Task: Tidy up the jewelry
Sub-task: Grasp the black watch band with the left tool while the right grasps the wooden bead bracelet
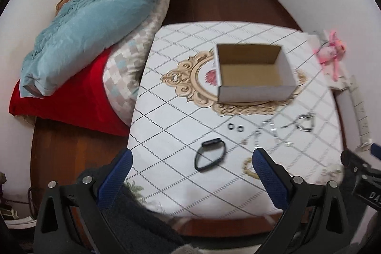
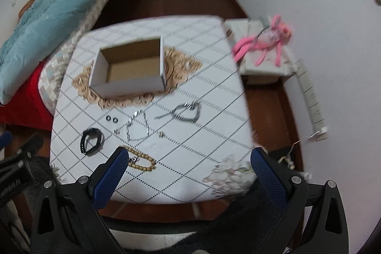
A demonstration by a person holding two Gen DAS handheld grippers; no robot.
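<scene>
Both left tongs (image 1: 191,158) and right tongs (image 2: 188,158) gape wide, holding nothing; the open white cardboard box (image 2: 129,68) sits empty mid-tabletop (image 2: 214,92); the thin silver chain necklace (image 2: 138,126) and tan beaded bracelet (image 2: 142,162) lie loose nearby; I judge chains may snag or slip between pads.

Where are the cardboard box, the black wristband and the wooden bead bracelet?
cardboard box (image 2: 129,88): right wrist view, white front wall.
black wristband (image 1: 209,142): left wrist view, top of the band.
wooden bead bracelet (image 2: 142,168): right wrist view, lower strand of beads.
</scene>
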